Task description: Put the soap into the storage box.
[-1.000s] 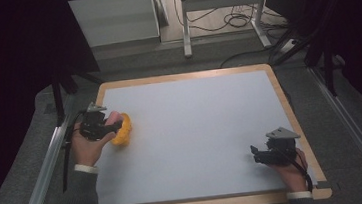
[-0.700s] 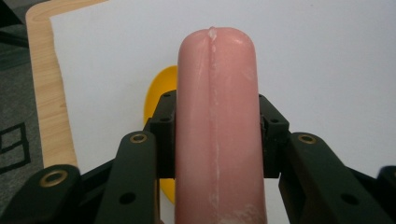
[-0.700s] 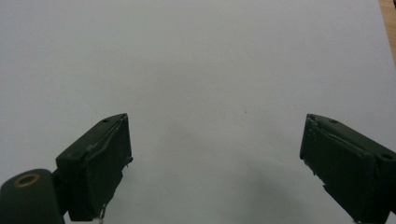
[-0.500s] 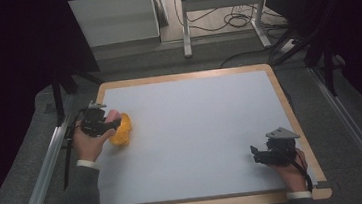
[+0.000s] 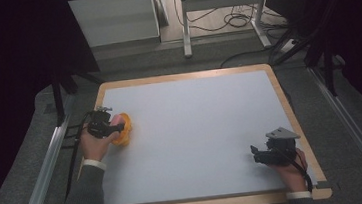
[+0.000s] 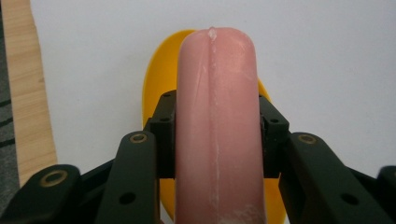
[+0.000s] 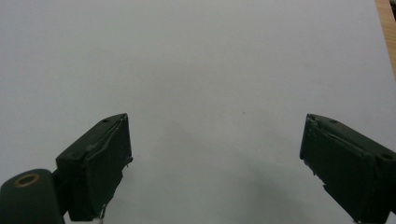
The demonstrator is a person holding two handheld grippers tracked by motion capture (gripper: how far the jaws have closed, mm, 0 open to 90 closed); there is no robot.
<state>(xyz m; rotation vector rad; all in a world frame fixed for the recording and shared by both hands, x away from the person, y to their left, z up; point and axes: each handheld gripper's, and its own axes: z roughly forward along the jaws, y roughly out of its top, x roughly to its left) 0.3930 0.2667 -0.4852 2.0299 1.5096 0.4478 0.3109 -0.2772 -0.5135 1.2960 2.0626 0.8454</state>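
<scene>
Left gripper view puts us close on a pink sausage-shaped piece (image 6: 217, 126), pinched at mid-length between the jaws of our left gripper (image 6: 217, 135), above a yellow bun-shaped holder (image 6: 159, 88) on the white table (image 6: 327, 56). We judge the grip sits mid-length to keep the piece level over the holder; whether it already rests there we cannot tell. From the high view, both sit near the table's left edge. Our right gripper (image 7: 215, 154), well apart at the near right, hangs wide open and empty, seemingly idle.
</scene>
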